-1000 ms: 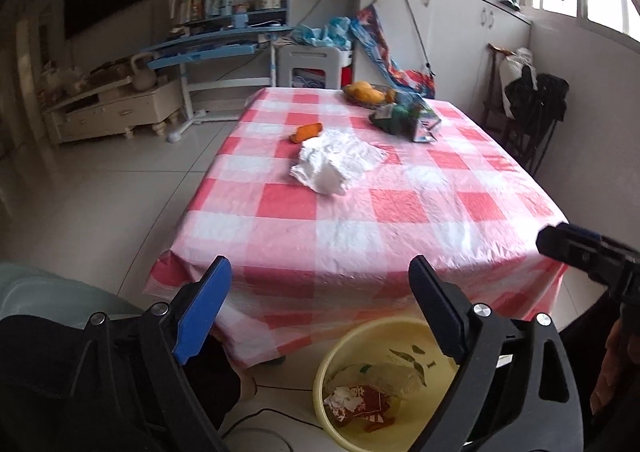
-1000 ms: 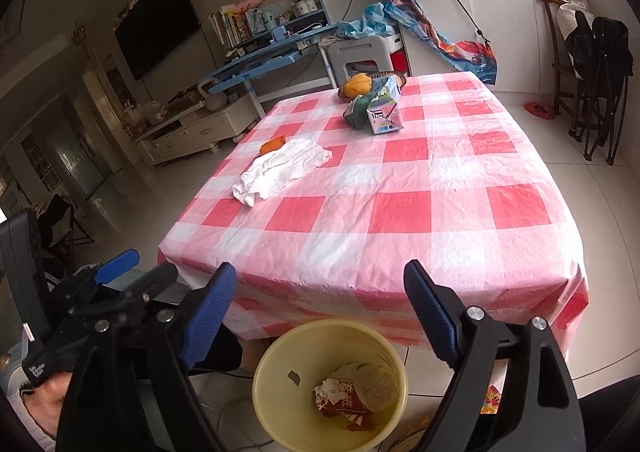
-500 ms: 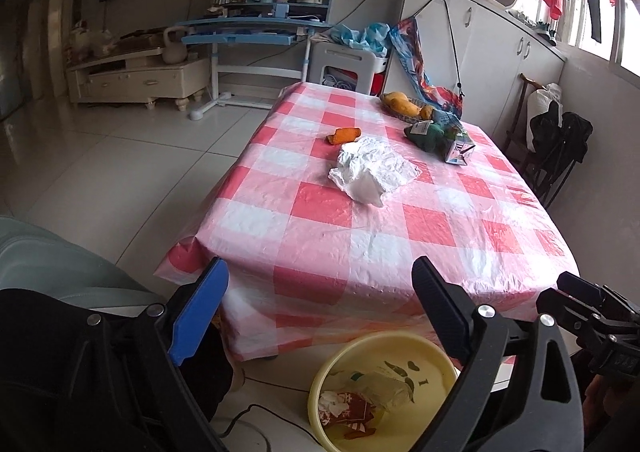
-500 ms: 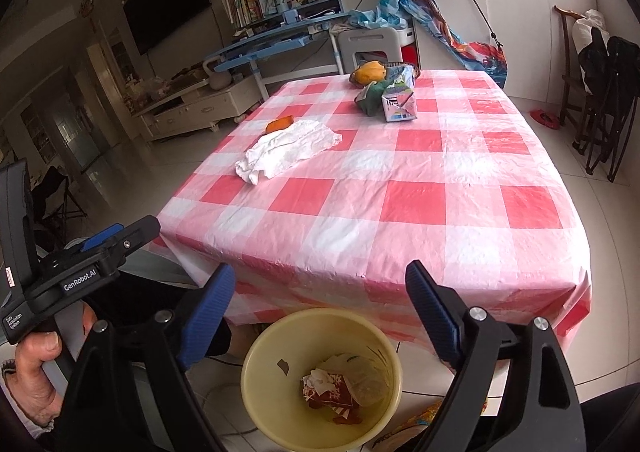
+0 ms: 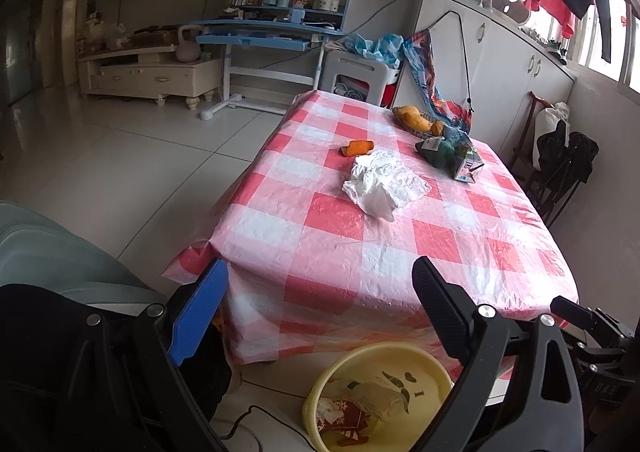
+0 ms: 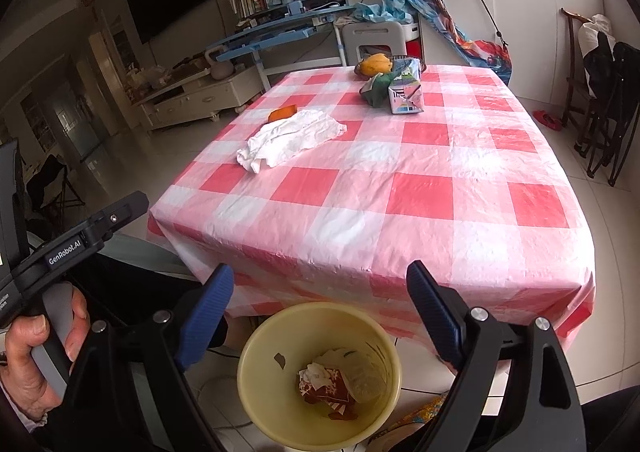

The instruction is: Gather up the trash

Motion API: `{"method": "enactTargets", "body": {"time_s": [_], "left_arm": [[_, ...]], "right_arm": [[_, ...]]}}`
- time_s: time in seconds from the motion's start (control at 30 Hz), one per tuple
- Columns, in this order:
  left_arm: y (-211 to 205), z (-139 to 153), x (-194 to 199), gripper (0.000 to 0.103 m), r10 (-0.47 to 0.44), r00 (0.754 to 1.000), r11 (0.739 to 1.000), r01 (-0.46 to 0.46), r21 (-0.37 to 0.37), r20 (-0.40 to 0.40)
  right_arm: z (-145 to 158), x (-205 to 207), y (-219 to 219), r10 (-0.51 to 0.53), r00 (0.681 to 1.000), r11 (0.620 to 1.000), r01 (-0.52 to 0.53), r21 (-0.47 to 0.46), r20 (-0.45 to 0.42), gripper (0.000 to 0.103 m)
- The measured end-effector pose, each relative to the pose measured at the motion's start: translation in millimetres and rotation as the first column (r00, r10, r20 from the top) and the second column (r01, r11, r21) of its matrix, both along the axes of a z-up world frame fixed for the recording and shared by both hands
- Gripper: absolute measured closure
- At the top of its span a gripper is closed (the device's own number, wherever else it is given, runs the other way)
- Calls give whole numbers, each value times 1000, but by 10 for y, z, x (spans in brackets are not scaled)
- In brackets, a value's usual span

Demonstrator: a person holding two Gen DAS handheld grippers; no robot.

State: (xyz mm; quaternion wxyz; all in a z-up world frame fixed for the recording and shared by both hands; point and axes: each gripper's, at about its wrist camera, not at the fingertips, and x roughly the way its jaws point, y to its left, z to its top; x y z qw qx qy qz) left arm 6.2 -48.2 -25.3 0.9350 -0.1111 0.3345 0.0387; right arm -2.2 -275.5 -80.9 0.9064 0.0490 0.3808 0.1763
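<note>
both hand-held grippers, left (image 5: pixel 316 316) & right (image 6: pixel 320 312), gape wide w/ nothing held, poised over the bin (image 6: pixel 256 336) on the floor below the desk (image 6: pixel 400 212) edge. trash left: tissue (image 6: pixel 288 140), peel (image 6: pixel 282 114), carton (image 6: pixel 406 98), mid-desk.

I note glossy pale tile floor (image 5: pixel 120 156), blue desk (image 5: pixel 260 36) at 12 o'clock, white cabinets (image 5: pixel 516 64) and daylit windows (image 5: pixel 600 40) at 2 o'clock.
</note>
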Motion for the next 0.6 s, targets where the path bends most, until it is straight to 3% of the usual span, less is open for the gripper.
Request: {"method": "enactTargets", "body": {"time_s": [0.23,0.37,0.47,0.6], "left_arm": [[63,20,-16,13,26,1000,1000,-26,-12,12],[91,209,-91,13,35,996,999,-36,2,85],[151,362,-133,12,56,989,998,-58,13,140],[325,435,-166,12,117,980,993,-113,-33,163]], "right_arm": [[-7,12,28,12,1000,1000,-12,7,-6,18],[39,136,145,43,999,999,-43,32,-17,17],[75,325,351,82,997,996,-82,32,-8,15],[106,738,704,120,993,993,-120,12,8,15]]}}
